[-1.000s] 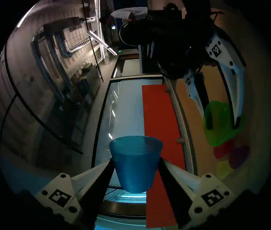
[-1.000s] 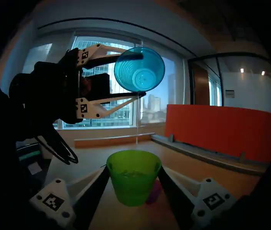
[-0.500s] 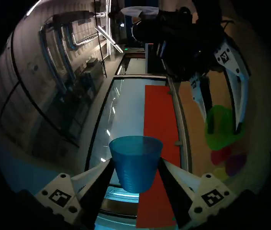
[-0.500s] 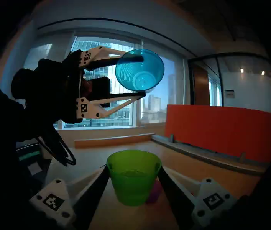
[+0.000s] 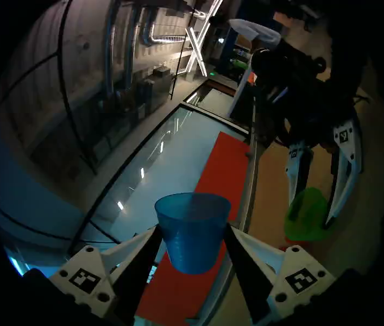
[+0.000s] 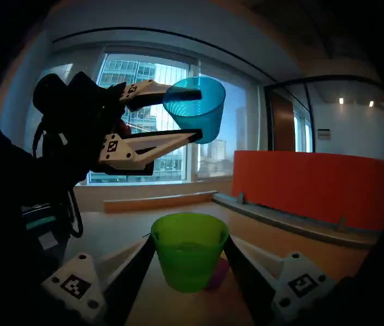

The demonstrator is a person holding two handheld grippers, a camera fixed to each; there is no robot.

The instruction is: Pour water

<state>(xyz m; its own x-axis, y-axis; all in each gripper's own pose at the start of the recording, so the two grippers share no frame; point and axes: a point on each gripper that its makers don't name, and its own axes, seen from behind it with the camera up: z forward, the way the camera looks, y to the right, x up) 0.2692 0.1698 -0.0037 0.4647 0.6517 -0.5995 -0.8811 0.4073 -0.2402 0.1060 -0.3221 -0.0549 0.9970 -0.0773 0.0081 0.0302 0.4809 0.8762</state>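
Left gripper view: half-hidden green cup (image 5: pixel 306 214)

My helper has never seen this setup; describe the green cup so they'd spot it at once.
Find the long orange partition panel beside the wooden table. In front of it, the right gripper clamps a translucent green plastic cup. Unlike the translucent blue plastic cup high before the window, it is low and green.

blue cup (image 6: pixel 194 108): translucent, raised high, nearly upright, slightly tilted | green cup (image 6: pixel 190 250): translucent, upright, low, below the blue one, liquid inside faintly visible | cups well apart
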